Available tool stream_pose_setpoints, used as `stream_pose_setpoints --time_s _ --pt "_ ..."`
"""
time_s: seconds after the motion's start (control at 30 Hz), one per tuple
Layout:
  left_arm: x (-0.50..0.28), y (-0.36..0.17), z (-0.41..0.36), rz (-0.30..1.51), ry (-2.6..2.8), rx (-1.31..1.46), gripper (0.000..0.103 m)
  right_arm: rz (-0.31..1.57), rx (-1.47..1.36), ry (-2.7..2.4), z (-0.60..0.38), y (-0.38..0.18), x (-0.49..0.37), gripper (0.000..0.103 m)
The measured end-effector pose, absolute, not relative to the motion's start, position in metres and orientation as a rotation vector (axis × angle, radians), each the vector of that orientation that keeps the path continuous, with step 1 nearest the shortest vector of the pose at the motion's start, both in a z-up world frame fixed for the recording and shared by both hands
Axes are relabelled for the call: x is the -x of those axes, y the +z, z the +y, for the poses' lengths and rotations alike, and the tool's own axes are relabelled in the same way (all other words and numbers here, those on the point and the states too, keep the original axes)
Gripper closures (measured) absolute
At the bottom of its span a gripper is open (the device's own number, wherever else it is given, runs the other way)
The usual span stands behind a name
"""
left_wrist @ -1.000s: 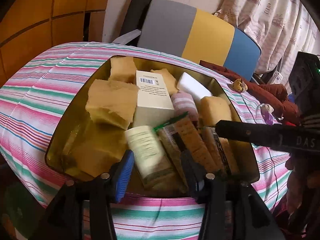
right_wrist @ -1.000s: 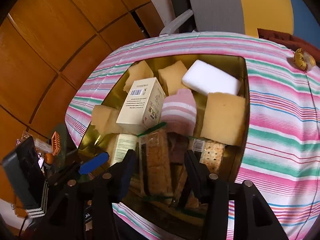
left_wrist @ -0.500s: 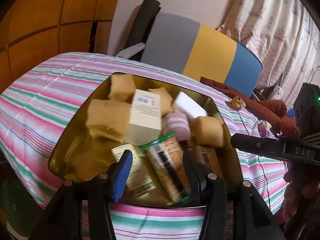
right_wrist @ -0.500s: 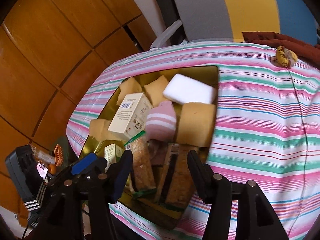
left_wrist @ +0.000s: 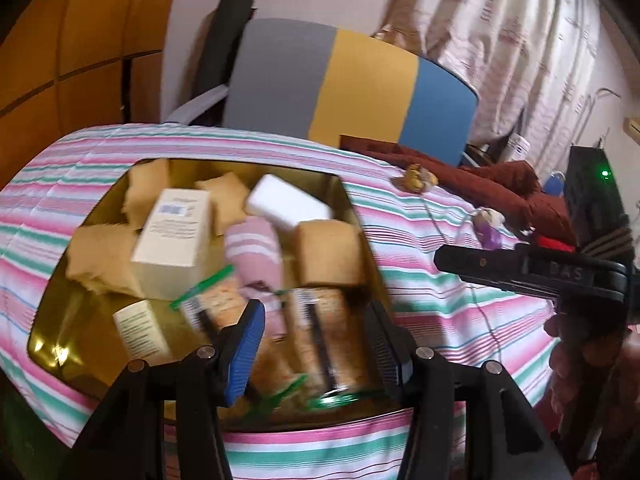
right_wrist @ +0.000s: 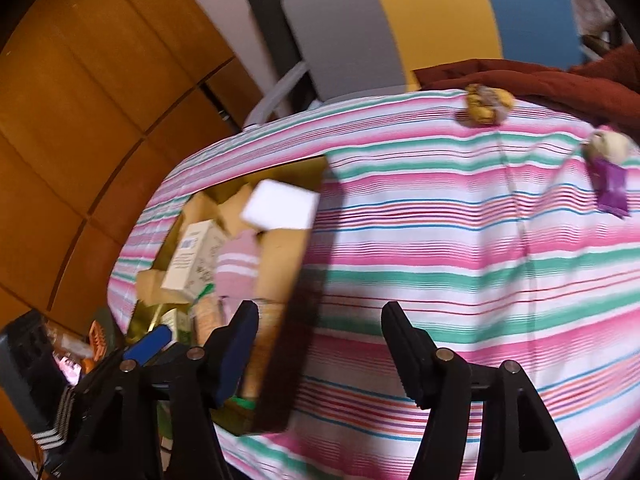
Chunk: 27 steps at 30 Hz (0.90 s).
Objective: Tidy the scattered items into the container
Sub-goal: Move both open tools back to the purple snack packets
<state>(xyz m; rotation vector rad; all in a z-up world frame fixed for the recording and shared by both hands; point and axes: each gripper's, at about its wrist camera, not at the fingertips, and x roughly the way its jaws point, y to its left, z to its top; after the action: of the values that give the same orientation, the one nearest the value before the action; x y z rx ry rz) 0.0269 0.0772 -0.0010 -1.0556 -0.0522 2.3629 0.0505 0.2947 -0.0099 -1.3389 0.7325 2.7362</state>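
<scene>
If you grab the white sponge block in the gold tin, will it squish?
Probably. The white sponge block looks like soft foam, so it likely squashes and weighs little. It rests tilted on other things in the gold tin, so a push might slide it.

Glossy gold metal container (left_wrist: 352, 216), rough porous tan sponges (left_wrist: 330, 252), smooth matt white foam block (left_wrist: 288, 204), matt paper carton (left_wrist: 172, 236), soft knitted pink sock (left_wrist: 254, 248) (striped white), crinkly shiny biscuit wrappers (left_wrist: 316, 340), woven striped tablecloth (right_wrist: 460, 240), polished wood panelling (right_wrist: 80, 100).
</scene>
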Motion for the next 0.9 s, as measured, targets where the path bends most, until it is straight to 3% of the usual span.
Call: stream_pose_setpoints --time_s 0.2,0.53,0.9 --pt "-0.034 0.004 0.109 -0.016 2.301 1.035 0.050 0.701 1.268 2.651 0.342 -0.007 -0.069 0.037" --pt "-0.050 0.000 0.164 0.056 2.193 1.069 0.050 0.629 1.145 2.364 0.465 -0.010 -0.114 0.024" --pt "-0.066 -0.012 0.206 0.136 2.090 1.116 0.050 0.771 1.021 2.051 0.616 -0.042 -0.155 0.024"
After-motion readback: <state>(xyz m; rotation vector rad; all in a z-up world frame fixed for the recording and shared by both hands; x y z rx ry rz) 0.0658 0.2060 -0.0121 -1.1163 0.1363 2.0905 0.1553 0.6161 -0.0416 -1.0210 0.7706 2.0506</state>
